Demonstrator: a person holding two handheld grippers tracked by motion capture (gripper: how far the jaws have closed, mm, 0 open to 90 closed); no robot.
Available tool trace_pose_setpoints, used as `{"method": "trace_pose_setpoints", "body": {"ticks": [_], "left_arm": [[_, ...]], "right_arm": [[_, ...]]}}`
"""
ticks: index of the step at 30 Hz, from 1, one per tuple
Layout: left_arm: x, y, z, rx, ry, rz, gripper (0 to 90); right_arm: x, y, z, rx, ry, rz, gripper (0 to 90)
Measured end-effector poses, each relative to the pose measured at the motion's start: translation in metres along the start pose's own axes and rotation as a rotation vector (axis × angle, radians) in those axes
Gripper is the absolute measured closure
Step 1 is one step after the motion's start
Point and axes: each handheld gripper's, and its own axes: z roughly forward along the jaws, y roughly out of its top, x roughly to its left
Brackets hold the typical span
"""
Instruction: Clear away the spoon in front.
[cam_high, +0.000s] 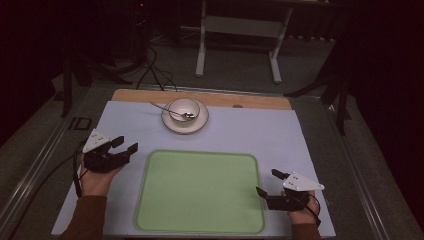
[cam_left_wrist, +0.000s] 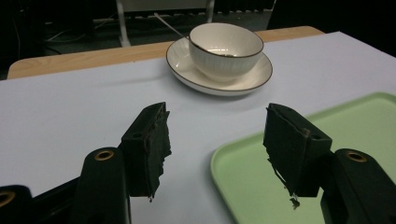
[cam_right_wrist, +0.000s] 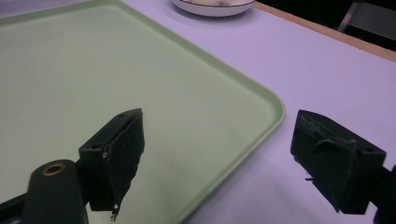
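Right claw (cam_high: 266, 182) at green tray's (cam_high: 200, 190) near right corner, jaws wide, nothing between. Left claw (cam_high: 126, 144) just off tray's far left corner, jaws wide, nothing held, aimed toward bowl. White bowl (cam_high: 183, 109) on saucer (cam_high: 172, 123) beyond tray's far edge, well apart from both claws; spoon (cam_high: 170, 111) resting in bowl. All on white-covered bench (cam_high: 280, 135).

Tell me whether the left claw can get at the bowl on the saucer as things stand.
Probably yes: the left claw stands open and aimed toward the bowl on its saucer, with only bare table cover between them.
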Motion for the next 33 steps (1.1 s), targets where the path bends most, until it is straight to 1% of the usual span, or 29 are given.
{"method": "trace_pose_setpoints", "body": {"ticks": [1,4,6,10,11,14,20,28,33], "left_arm": [[0.0,0.0,0.0,0.0,0.0,0.0,40.2],[-0.001,0.007,0.005,0.001,-0.003,0.008,40.2],[-0.003,0.013,0.008,0.002,-0.005,0.02,40.2],[-0.006,0.019,0.014,-0.001,-0.008,0.03,40.1],[-0.006,0.021,0.016,0.001,-0.004,0.034,39.8],[-0.006,0.024,0.02,0.001,0.002,0.031,39.1],[-0.003,0.031,0.025,-0.002,0.011,0.012,39.3],[0.001,0.037,0.032,-0.001,0.027,0.013,38.3],[0.003,0.041,0.041,0.013,0.041,0.015,37.3]], "right_arm": [[0.0,0.0,0.0,0.001,0.0,0.002,17.0],[0.0,0.0,0.0,0.003,0.001,0.005,17.0],[0.0,0.0,0.0,0.007,0.001,0.006,17.0],[0.0,0.0,0.0,0.004,0.002,0.006,17.0],[0.0,0.0,0.0,0.004,0.003,0.006,17.0],[0.0,0.0,0.0,0.003,0.004,0.006,17.0],[0.0,0.0,0.0,0.001,0.006,0.005,17.0],[0.0,0.0,0.0,0.002,0.008,0.004,17.0],[0.0,0.0,0.001,0.005,0.009,0.005,17.0]]}}
